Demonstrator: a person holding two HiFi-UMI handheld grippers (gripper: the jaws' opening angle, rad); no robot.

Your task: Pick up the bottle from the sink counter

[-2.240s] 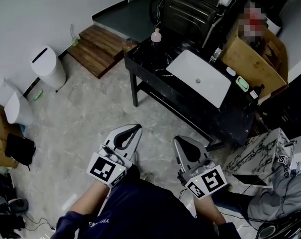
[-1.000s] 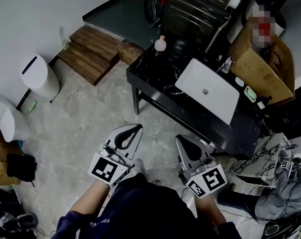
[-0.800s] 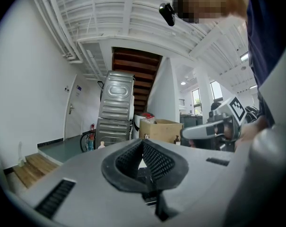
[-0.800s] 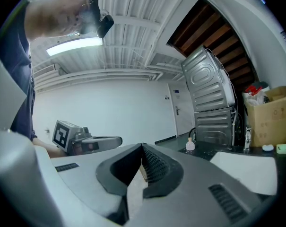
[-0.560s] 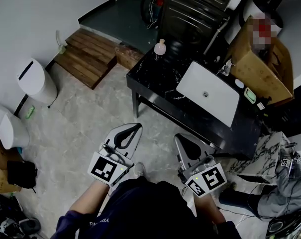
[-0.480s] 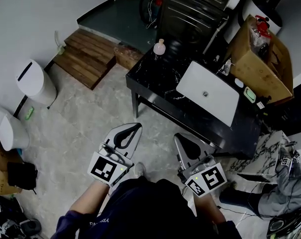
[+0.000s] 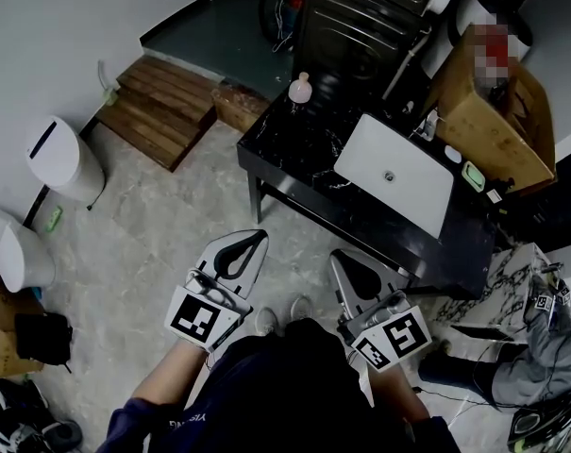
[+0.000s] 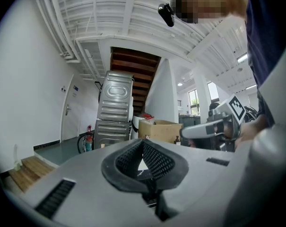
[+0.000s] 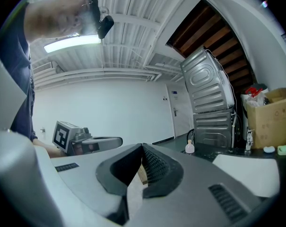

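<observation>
Left gripper [image 7: 255,241] and right gripper [image 7: 342,259] both clenched, empty, well short of the bench [image 7: 290,144]. Bottle [image 7: 300,89] stands upright at its far corner, left of the sink [image 7: 375,154]. Step in, open your nearer gripper early — take the body level.

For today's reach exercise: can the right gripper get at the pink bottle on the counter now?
Probably not yet: the right gripper, shut, is short of the counter, and the bottle stands at its far corner.

bottle [image 7: 301,87] on counter [image 7: 290,147] far corner | sink [image 7: 370,154] right of it
</observation>
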